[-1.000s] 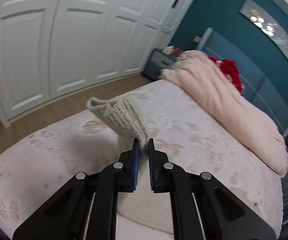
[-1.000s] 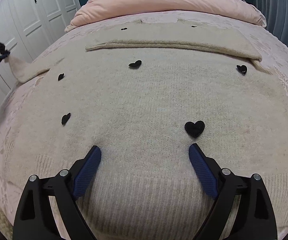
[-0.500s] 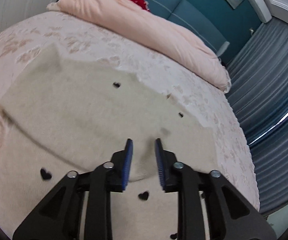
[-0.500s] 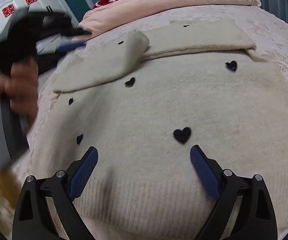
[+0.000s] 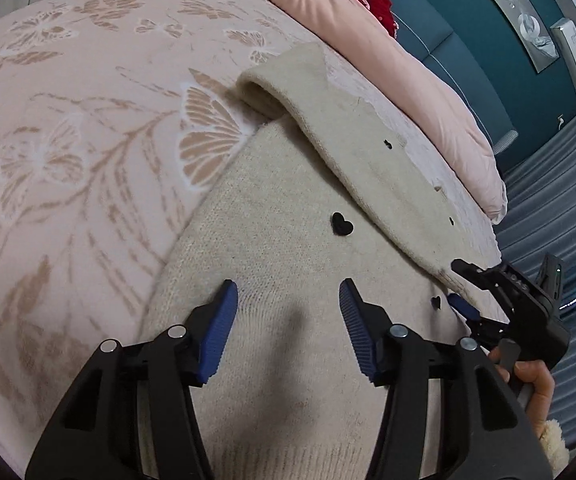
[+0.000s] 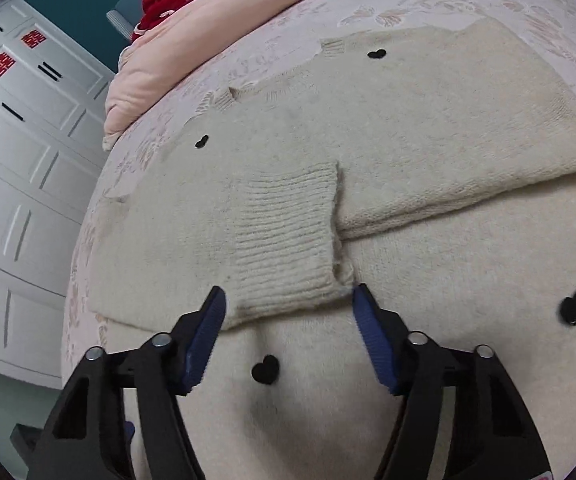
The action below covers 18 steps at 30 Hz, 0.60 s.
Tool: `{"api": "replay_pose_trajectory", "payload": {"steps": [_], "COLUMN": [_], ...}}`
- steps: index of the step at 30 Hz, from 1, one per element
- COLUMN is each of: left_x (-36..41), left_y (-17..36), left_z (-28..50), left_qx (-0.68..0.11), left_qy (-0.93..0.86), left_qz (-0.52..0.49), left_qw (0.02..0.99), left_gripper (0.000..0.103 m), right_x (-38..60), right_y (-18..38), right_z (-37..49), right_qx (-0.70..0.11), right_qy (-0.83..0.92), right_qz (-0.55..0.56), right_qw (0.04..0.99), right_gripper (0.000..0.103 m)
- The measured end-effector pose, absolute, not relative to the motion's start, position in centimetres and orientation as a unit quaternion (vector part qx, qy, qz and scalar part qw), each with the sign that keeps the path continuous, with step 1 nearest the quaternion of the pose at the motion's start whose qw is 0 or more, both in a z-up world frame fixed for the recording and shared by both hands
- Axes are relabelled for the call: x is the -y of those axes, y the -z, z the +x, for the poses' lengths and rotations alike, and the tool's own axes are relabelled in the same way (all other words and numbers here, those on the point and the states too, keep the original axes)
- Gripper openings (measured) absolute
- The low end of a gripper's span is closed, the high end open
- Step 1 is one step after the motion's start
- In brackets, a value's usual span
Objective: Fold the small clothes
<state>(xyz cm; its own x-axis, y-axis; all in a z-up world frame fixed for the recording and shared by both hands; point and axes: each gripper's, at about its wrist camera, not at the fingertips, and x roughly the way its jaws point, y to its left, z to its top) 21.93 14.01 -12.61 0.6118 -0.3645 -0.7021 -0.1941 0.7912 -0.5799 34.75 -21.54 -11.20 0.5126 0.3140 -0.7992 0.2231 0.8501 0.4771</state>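
Left claw (image 5: 288, 304): jaws spread, empty, hovering over the sweater (image 5: 288, 360) body near its side edge. Right claw (image 6: 288, 304): jaws spread, empty, straddling the ribbed cuff (image 6: 288, 240) of a sleeve (image 6: 448, 140) folded across the chest. Sweater: flat on the bed (image 5: 68, 140). Risk: a shallow pinch at the cuff may drag the sleeve loose and undo the fold; a deep one may snag the bedspread.

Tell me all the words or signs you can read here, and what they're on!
"囍": red double-happiness signs on the white wardrobe doors; several, the one at the edge cut off.
Tiny letters on the right claw's black body: too small to read.
The cream sweater has only black hearts, no words.
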Motion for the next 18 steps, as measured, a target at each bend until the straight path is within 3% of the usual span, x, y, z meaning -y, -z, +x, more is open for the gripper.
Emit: {"api": "replay_pose_trajectory", "payload": {"steps": [1,2,7,11,15,18], "left_x": [-14.1,-14.2,-15.9,-17.5,-17.1,-16.3], "left_y": [12.3,11.8,9.2,10.4,10.7,11.6], "left_z": [22.3,23.0,28.4,33.8,36.5,37.7], "left_qx": [-0.436,-0.432,-0.392,-0.392,-0.393,-0.411], "left_qy": [0.053,0.055,0.070,0.021,-0.002,-0.016], "left_qz": [-0.332,-0.350,-0.437,-0.525,-0.536,-0.527], "left_qw": [0.835,0.830,0.807,0.755,0.747,0.744], "left_gripper": [0.051,0.050,0.054,0.054,0.054,0.054], "right_x": [21.2,20.9,20.1,19.6,22.2,25.4], "right_y": [11.4,11.4,7.2,1.6,-5.2,-6.6], "right_z": [35.2,35.5,37.2,39.8,42.0,43.3], "right_qx": [-0.496,-0.497,-0.461,-0.423,-0.358,-0.352], "right_qy": [-0.015,-0.013,-0.041,-0.075,-0.081,-0.058], "right_qz": [0.269,0.268,0.257,0.224,0.208,0.180], "right_qw": [0.825,0.825,0.848,0.875,0.907,0.917], "right_gripper": [0.034,0.010,0.007,0.007,0.007,0.007]}}
